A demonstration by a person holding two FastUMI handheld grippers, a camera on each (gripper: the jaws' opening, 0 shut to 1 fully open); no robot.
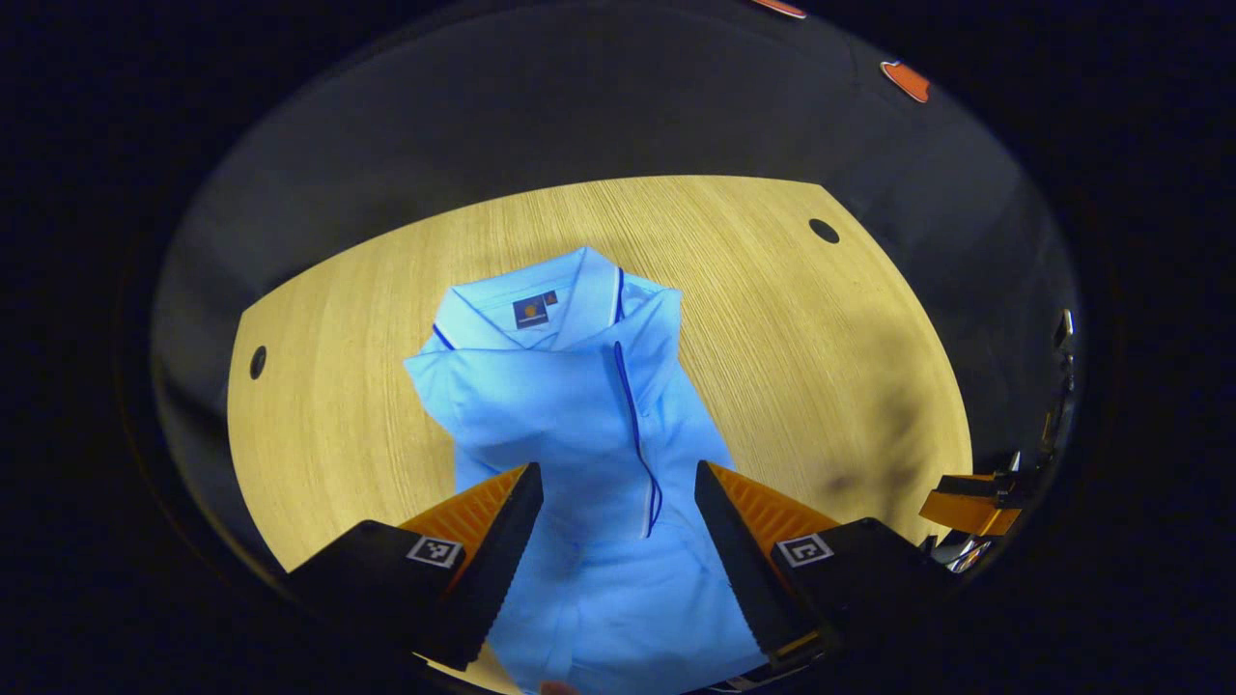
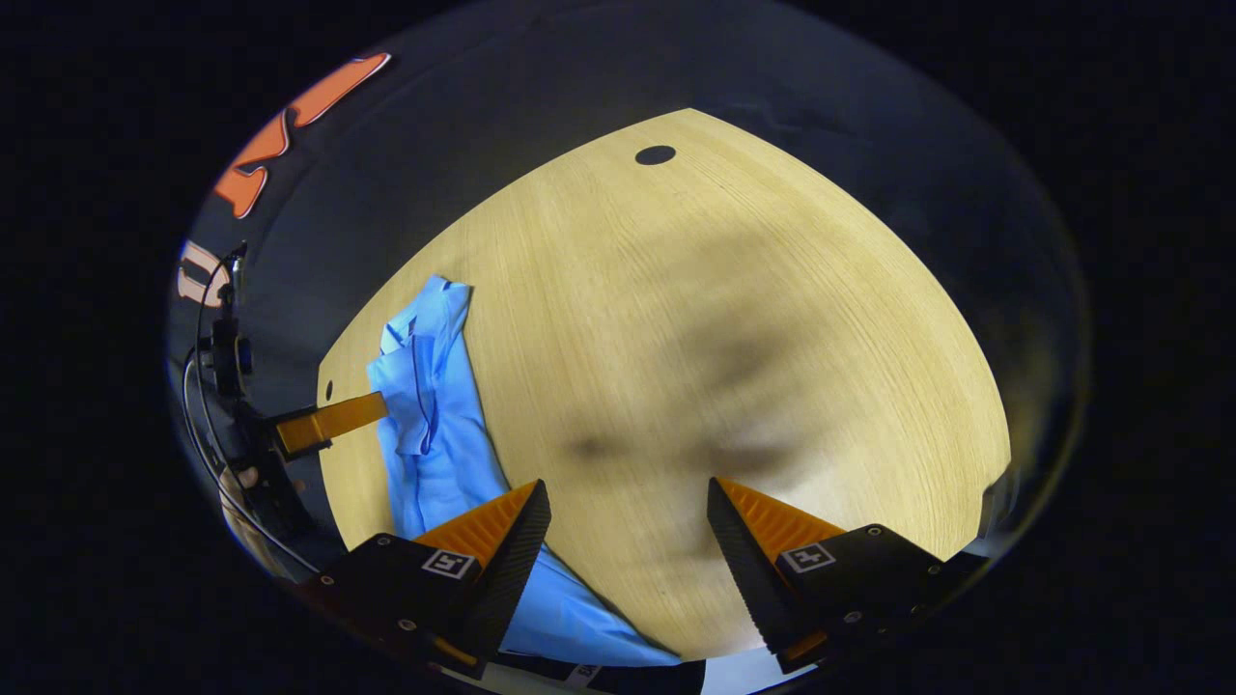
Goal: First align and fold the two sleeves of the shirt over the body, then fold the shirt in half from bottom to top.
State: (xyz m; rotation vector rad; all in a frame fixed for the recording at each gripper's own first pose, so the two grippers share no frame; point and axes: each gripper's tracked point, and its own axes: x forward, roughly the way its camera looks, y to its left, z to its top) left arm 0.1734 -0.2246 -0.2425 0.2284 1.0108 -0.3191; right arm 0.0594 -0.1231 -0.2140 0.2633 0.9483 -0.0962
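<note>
While the left hand-held gripper (image 1: 618, 483) hovers with its fingers spread apart and nothing between them, the left gripper view looks down on a light blue polo shirt (image 1: 570, 425) lying on the wooden bench (image 1: 821, 367). Its collar (image 1: 570, 294) points toward the far edge, both sleeves are already folded in over the body, and a dark blue trim line runs down the front. The shirt's lower part passes under the open fingers toward the near edge. At that view's right rim, the other hand-held gripper shows beyond the bench's edge.

Seen from the right gripper view, the right hand-held gripper (image 2: 628, 502) is likewise released, its fingers wide apart above bare wood, touching nothing. The shirt lies along the bench's left side, its hem reaching the near edge beneath the left-side finger. A round hole (image 2: 655, 154) marks the far corner.
</note>
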